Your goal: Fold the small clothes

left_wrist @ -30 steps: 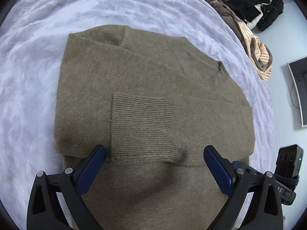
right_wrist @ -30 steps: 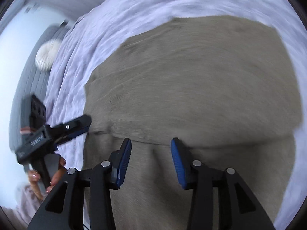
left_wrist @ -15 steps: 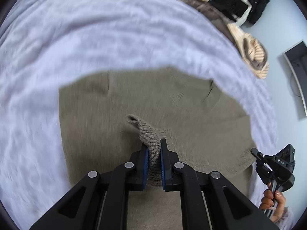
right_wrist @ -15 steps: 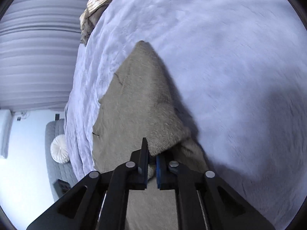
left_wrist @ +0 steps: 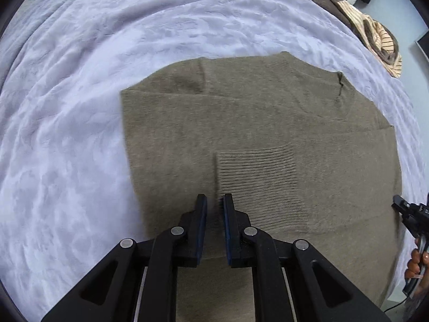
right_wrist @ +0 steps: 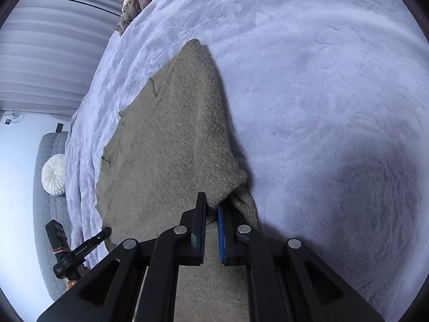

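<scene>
An olive-brown knit sweater [left_wrist: 268,123] lies partly folded on a lilac bedspread [left_wrist: 80,107], with a ribbed cuff [left_wrist: 257,182] lying on top. My left gripper [left_wrist: 215,201] sits at the cuff's left edge, its jaws a narrow gap apart with no cloth clearly pinched. In the right wrist view the sweater [right_wrist: 171,139] runs away from me, and my right gripper [right_wrist: 211,204] is nearly shut at its folded right corner, which touches the jaw tips. The right gripper also shows in the left wrist view [left_wrist: 410,214], and the left gripper shows in the right wrist view [right_wrist: 88,241].
A pile of brown, striped and black clothes [left_wrist: 370,21] lies at the far right edge of the bed. In the right wrist view a grey sofa [right_wrist: 45,187] with a white round cushion [right_wrist: 55,174] stands beyond the bed, under pleated curtains [right_wrist: 53,40].
Both grippers went from open to closed on the sweater. The left gripper had the cuff lifted half a second ago; now the cuff lies flat and both sets of jaws have parted slightly.
</scene>
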`<action>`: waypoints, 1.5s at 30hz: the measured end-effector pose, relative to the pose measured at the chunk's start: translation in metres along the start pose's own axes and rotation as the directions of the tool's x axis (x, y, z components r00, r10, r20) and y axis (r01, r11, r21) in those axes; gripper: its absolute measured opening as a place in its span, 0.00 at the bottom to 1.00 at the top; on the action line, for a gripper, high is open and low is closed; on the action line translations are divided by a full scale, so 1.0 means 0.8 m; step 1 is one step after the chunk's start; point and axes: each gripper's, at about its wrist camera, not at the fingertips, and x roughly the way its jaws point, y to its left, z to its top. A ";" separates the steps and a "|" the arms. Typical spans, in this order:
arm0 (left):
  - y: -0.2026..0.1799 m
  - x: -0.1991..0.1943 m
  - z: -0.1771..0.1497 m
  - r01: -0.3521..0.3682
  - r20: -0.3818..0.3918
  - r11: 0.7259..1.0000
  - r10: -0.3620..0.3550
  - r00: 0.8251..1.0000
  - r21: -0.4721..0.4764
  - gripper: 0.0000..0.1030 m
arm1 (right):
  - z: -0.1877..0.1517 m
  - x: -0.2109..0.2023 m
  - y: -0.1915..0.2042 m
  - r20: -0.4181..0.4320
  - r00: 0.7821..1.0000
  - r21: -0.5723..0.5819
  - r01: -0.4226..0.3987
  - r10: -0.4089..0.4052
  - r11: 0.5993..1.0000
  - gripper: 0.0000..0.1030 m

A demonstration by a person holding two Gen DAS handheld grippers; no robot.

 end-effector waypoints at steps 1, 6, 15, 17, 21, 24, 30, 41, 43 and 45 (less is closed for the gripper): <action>0.008 -0.005 -0.001 -0.025 -0.002 1.000 0.025 1.000 -0.014 0.12 | -0.002 -0.011 0.000 0.007 1.000 -0.014 0.003 -0.003 1.000 0.08; 0.033 -0.024 -0.013 0.005 -0.003 0.998 -0.005 1.000 -0.068 0.12 | 0.006 -0.045 0.013 0.071 0.997 -0.075 0.043 -0.037 0.996 0.58; 0.002 -0.029 -0.022 0.024 0.026 0.996 -0.022 0.999 -0.083 0.12 | 0.030 0.012 0.020 -0.020 0.998 -0.050 0.056 -0.057 0.997 0.16; -0.001 -0.034 -0.022 0.042 0.032 0.995 -0.039 0.999 -0.090 0.12 | 0.029 0.017 0.021 -0.025 0.995 -0.094 0.098 -0.101 0.991 0.16; 0.002 -0.039 -0.020 0.072 0.028 0.992 -0.070 0.997 -0.099 0.12 | 0.027 0.015 0.022 -0.019 0.990 -0.091 0.140 -0.143 0.986 0.20; 0.001 -0.043 -0.023 0.033 0.027 0.996 -0.031 0.999 -0.080 0.12 | 0.012 -0.014 0.055 0.050 0.984 -0.181 0.179 -0.173 0.967 0.25; 0.007 -0.039 -0.042 -0.013 0.017 0.995 0.015 1.000 -0.094 0.12 | -0.051 0.033 0.144 -0.216 0.966 -0.231 -0.194 0.144 0.954 0.37; 0.046 -0.057 -0.098 0.014 0.046 0.981 -0.005 0.999 -0.191 1.00 | -0.126 0.219 0.206 -0.348 0.883 0.107 -0.296 0.315 0.949 0.42; 0.052 -0.057 -0.103 -0.017 0.041 0.982 0.025 0.999 -0.191 1.00 | -0.125 0.221 0.206 -0.311 0.893 0.121 -0.302 0.326 0.945 0.42; 0.059 -0.057 -0.108 -0.019 0.037 0.981 0.027 0.999 -0.192 1.00 | -0.123 0.219 0.207 -0.282 0.890 0.136 -0.332 0.358 0.933 0.27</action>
